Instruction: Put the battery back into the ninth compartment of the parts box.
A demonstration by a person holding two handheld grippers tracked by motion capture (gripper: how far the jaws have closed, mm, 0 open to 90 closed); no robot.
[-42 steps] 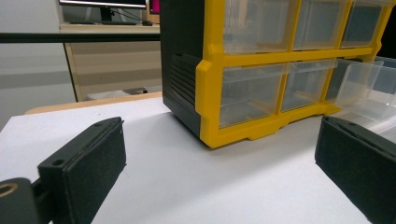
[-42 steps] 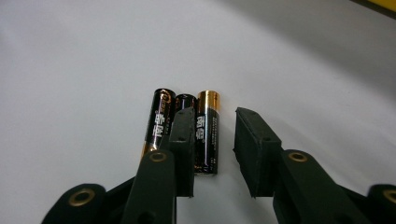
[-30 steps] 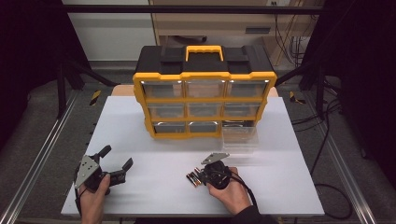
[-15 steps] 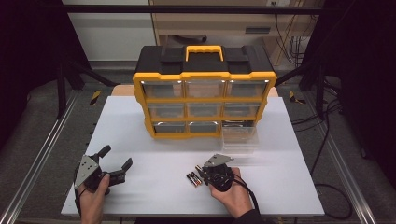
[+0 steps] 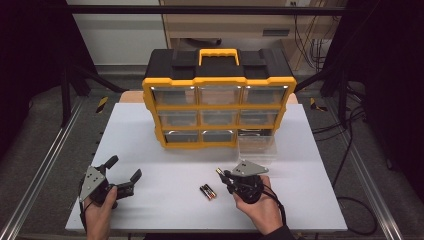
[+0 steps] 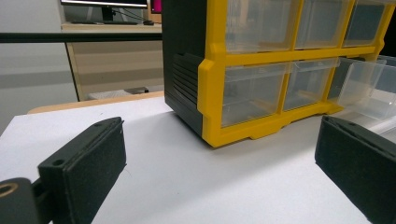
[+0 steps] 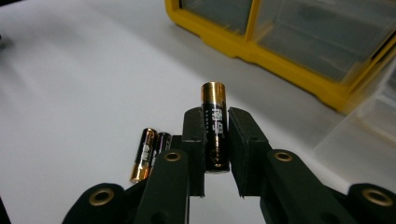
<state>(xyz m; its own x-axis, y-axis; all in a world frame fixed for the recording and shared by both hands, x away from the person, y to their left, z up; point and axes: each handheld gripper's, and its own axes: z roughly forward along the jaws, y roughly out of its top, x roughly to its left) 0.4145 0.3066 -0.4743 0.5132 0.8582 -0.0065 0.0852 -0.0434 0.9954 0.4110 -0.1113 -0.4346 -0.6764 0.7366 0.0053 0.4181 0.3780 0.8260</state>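
High view: right gripper (image 5: 223, 175) hangs above the white surface (image 5: 165, 150), beside two loose batteries (image 5: 208, 192). Left gripper view: left gripper (image 6: 219, 168) gapes wide, empty. Right gripper view: jaws clamp one battery (image 7: 215, 133) low down; a knock could tip it out.

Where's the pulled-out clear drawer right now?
In the high view the clear drawer sits on the white table right of centre, just in front of the yellow organizer's empty bottom-right slot, beyond the right gripper.
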